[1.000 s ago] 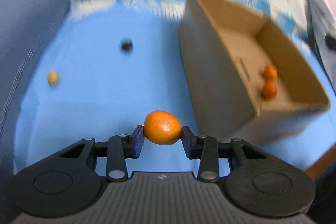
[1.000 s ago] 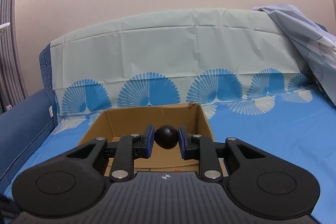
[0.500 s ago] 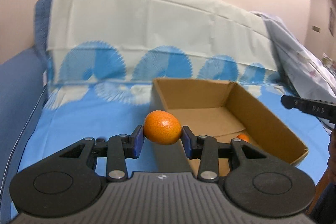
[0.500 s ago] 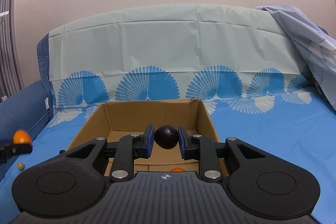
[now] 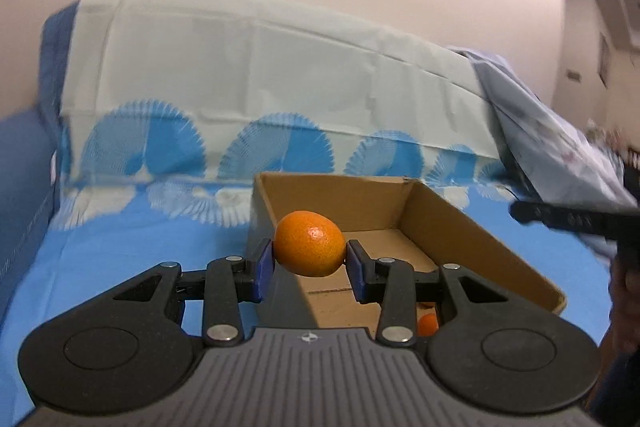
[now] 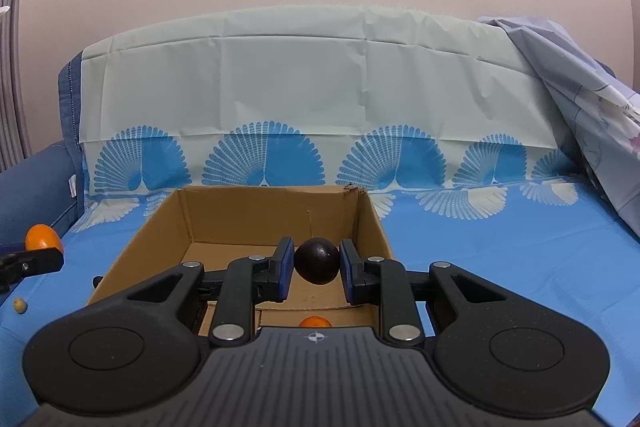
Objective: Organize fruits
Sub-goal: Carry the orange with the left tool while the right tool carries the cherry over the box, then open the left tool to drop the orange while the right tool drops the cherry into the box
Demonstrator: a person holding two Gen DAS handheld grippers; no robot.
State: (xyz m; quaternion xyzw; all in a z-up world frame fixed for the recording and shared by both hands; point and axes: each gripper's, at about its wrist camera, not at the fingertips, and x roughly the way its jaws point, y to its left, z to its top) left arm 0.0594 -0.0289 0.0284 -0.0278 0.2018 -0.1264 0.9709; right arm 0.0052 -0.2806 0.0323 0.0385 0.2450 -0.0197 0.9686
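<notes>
Both tools still grip fruit; left tool (image 5: 310, 265) now nearer box (image 5: 480, 239).

Matt brown cardboard box (image 6: 276, 215), creased cloth sheet (image 6: 500, 267) under it; inside it sits the glossy, pimpled orange (image 5: 310, 243), plus a smooth dark fruit (image 6: 317, 260)

We have two low fisheye views looking forward along the fingers toward the wall. Our left one sits close beside the cardboard box (image 5: 472, 227), off its left wall; our right one faces the box (image 6: 160, 227) squarely. Both share its interior and the fan-patterned sheet (image 5: 280, 99).
</notes>
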